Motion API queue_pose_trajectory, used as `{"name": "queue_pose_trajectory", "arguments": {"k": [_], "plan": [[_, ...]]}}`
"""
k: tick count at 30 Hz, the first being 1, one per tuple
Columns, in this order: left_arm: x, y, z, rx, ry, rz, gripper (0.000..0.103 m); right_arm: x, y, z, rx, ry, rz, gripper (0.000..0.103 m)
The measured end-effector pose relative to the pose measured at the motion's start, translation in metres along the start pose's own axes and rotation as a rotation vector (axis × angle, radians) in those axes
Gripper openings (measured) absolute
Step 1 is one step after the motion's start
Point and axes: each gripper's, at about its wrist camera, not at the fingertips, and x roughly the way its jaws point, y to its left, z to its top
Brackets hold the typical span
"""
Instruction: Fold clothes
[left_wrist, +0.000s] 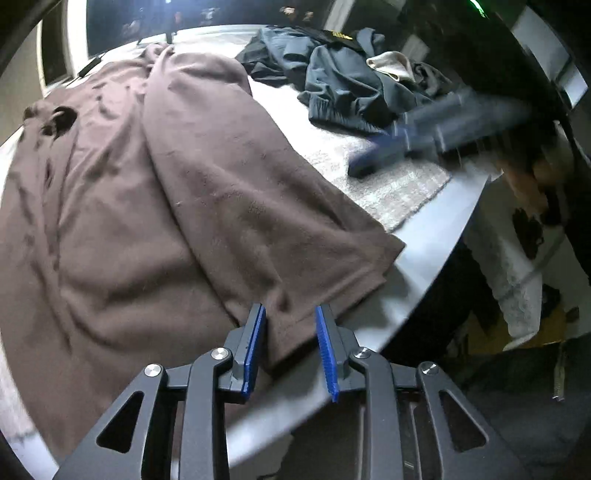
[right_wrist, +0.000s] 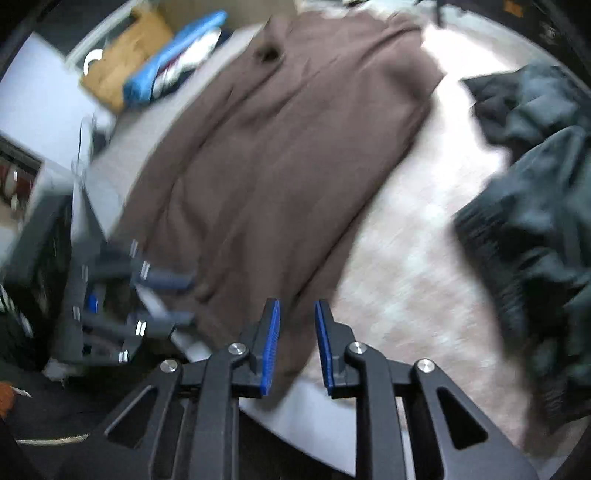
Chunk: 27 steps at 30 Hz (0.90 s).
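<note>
A brown garment (left_wrist: 155, 192) lies spread on the table, one side folded over lengthwise. It also shows in the right wrist view (right_wrist: 280, 155). My left gripper (left_wrist: 290, 314) is open, its blue pads either side of the garment's near hem corner, nothing clamped. My right gripper (right_wrist: 297, 308) is open and empty just above the same hem end near the table edge. The right gripper appears blurred in the left wrist view (left_wrist: 424, 136). The left gripper appears blurred in the right wrist view (right_wrist: 140, 299).
A pile of dark blue-grey clothes (left_wrist: 343, 81) with a beige piece (left_wrist: 391, 64) lies at the far side, also in the right wrist view (right_wrist: 535, 206). A pale mat (right_wrist: 424, 266) covers the table (left_wrist: 436, 236). A blue package (right_wrist: 173, 59) and brown box (right_wrist: 122, 62) lie beyond.
</note>
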Motion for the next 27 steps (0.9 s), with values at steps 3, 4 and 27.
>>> {"name": "queue_pose_trajectory", "arguments": {"k": [3, 4, 27], "plan": [[-0.015, -0.028, 0.011, 0.051, -0.105, -0.001, 0.040, -0.028, -0.031, 0.040, 0.046, -0.121, -0.003, 0.038], [-0.014, -0.036, 0.015, 0.066, -0.124, 0.004, 0.045, -0.032, -0.042, 0.057, 0.049, -0.155, -0.004, 0.040], [0.062, -0.050, 0.036, -0.055, -0.026, 0.146, 0.056, 0.072, -0.125, 0.197, -0.112, -0.104, 0.019, 0.052]]}}
